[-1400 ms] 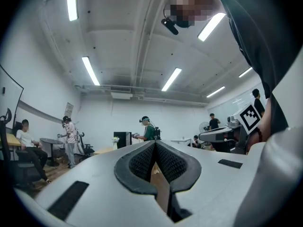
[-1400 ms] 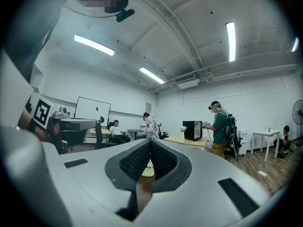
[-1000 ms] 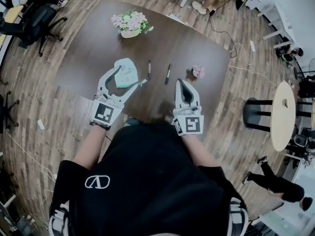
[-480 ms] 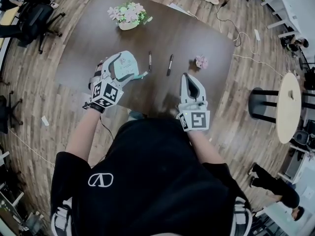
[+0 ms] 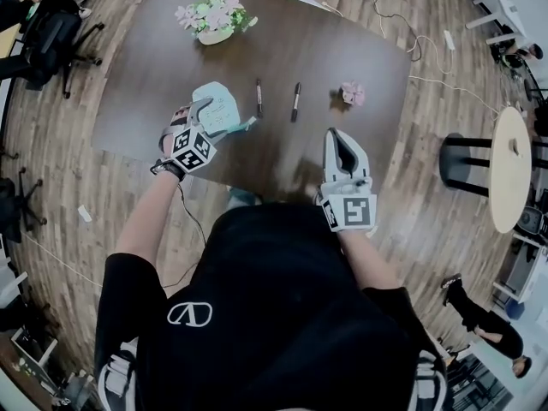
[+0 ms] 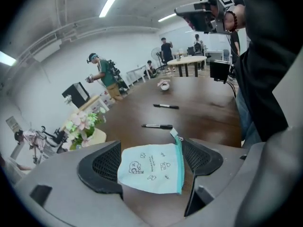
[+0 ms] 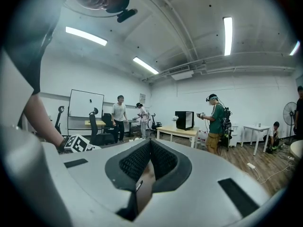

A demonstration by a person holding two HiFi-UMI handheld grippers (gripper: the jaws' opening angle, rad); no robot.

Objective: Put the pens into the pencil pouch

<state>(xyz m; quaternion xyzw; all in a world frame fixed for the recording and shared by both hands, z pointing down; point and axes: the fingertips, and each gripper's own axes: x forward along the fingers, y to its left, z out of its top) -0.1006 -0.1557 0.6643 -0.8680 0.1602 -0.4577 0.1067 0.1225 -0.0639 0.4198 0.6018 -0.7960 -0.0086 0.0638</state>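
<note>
A pale mint pencil pouch (image 5: 218, 105) (image 6: 152, 167) with a teal zip lies flat on the dark table. My left gripper (image 5: 204, 116) (image 6: 151, 165) tilts down over it. Its jaws have just been opening and stand wide, one on each side of the pouch, not pressing it. Two black pens (image 5: 259, 98) (image 5: 295, 101) lie side by side just right of the pouch, also seen as pens (image 6: 159, 126) (image 6: 166, 106) beyond the jaws. My right gripper (image 5: 336, 137) (image 7: 147, 148) hovers near the table's front edge, pointing level, shut with nothing in it.
A pot of pink flowers (image 5: 210, 17) (image 6: 83, 126) stands at the table's far left. A small pink object (image 5: 351, 94) (image 6: 164, 84) sits right of the pens. Round the table (image 5: 154, 84) are office chairs, a round side table (image 5: 512, 174) and other people.
My left gripper has dropped and tipped downward onto the pouch, which now sits between its wider jaws. The right gripper has shifted a little to the right and stays shut.
</note>
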